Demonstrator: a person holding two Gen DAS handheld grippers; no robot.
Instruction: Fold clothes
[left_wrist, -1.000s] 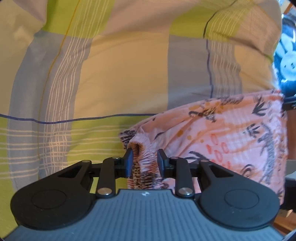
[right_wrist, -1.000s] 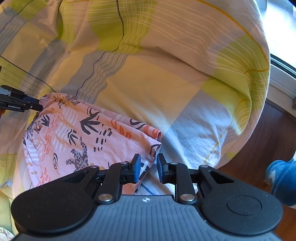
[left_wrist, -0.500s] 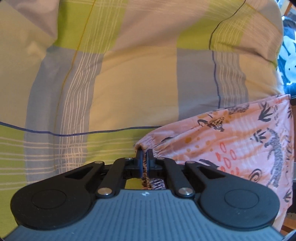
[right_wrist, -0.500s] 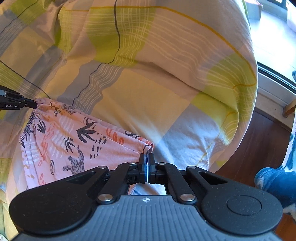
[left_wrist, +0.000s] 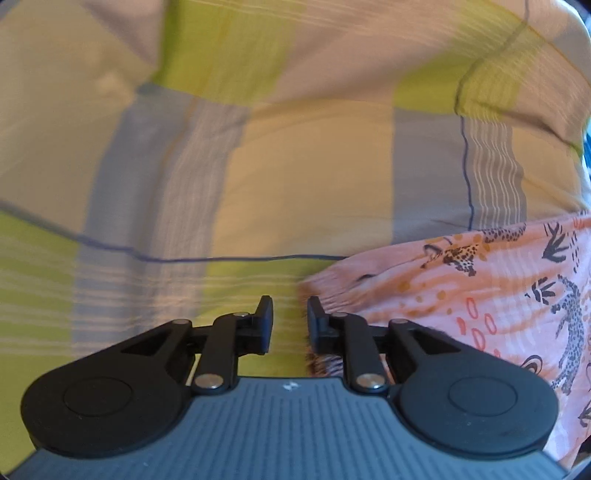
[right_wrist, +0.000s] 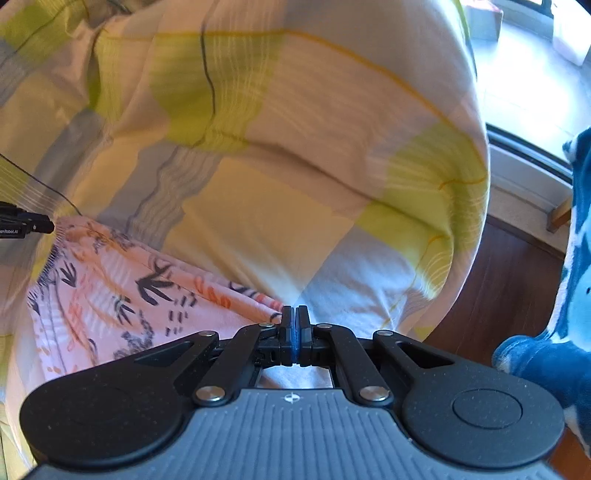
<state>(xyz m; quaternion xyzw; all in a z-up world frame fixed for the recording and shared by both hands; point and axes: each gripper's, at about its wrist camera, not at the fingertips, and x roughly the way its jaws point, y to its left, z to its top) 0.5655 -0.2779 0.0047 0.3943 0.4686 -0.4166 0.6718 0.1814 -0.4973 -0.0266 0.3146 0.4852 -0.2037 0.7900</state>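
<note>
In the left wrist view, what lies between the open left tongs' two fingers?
Only the checked bedsheet shows in the gap of the left tongs; the pink printed garment sits beside the right-hand finger, not between.

Left tongs: jaws parted, a clear gap between the two black fingers, nothing held between them.
Right tongs: jaws pressed together, pinching the corner of the pink printed garment at the fingertips.

Left gripper, clamped on the garment waistband half a second ago, now stands open; the fabric lies just right of its fingers. Right gripper, open a second ago, remains clamped on the hem.
</note>
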